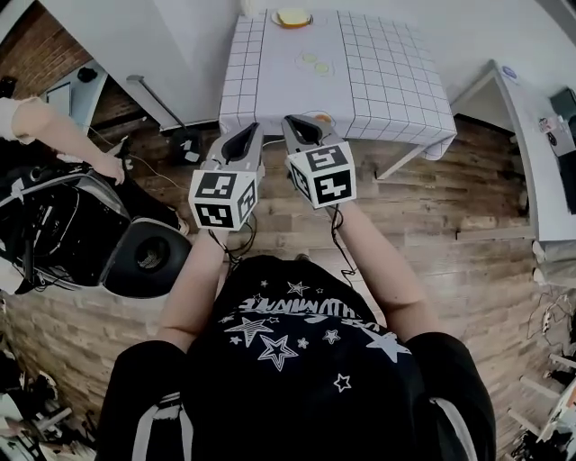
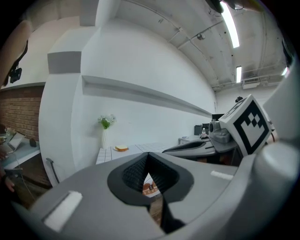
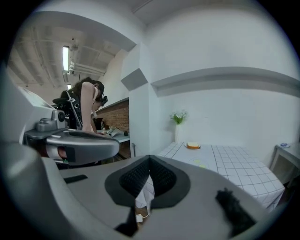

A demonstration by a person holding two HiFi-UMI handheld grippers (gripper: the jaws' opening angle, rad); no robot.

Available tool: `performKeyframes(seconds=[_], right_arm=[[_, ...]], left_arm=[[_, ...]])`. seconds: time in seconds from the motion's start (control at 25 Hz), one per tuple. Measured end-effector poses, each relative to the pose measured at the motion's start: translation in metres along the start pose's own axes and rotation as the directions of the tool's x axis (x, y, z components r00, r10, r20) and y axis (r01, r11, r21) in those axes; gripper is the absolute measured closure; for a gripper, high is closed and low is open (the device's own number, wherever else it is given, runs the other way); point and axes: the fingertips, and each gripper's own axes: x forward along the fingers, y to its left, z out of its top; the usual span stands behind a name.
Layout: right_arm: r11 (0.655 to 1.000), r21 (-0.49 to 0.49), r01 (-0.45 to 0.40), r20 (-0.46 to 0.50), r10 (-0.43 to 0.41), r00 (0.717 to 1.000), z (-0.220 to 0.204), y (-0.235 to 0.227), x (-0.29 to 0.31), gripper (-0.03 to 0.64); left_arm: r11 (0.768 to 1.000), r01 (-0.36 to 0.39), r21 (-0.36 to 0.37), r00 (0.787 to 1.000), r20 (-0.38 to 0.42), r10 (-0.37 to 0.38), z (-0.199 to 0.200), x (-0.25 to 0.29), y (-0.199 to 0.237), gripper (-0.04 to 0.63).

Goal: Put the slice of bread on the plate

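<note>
A slice of bread [image 1: 292, 17] lies at the far edge of the white checked table [image 1: 378, 81], on what looks like a flat yellow plate. The left gripper view shows the bread [image 2: 121, 148] small and far off, as does the right gripper view [image 3: 192, 146]. Both grippers hang side by side in front of the person, short of the table's near edge. My left gripper [image 1: 247, 131] is shut with nothing in it, jaws meeting at the tips [image 2: 148, 154]. My right gripper [image 1: 294, 122] is likewise shut and empty [image 3: 150, 159].
A small orange-rimmed object [image 1: 321, 118] sits at the table's near edge, partly behind the right gripper. Two pale green round marks [image 1: 315, 63] lie mid-table. A white vase with flowers [image 3: 177, 129] stands at the far corner. A person's arm [image 1: 63, 135] and equipment are at left.
</note>
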Motion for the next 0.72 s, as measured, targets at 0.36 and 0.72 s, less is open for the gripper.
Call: performKeyframes(seconds=[0.36,0.72], right_arm=[[0.998,0.065,0.006,-0.056,-0.002,0.998,-0.004,0.05,0.028,0.604],[0.999,0.029,0.026,-0.112,-0.022,0.993,-0.026,0.127,0.046,0.604]], left_arm=[[0.999,0.042,-0.017,0.999,-0.029,-0.042,-0.019,-0.034,0.039,0.586],[0.997,0.059,-0.052,0.995,-0.083,-0.063,-0.055,-0.081,0.092,0.588]])
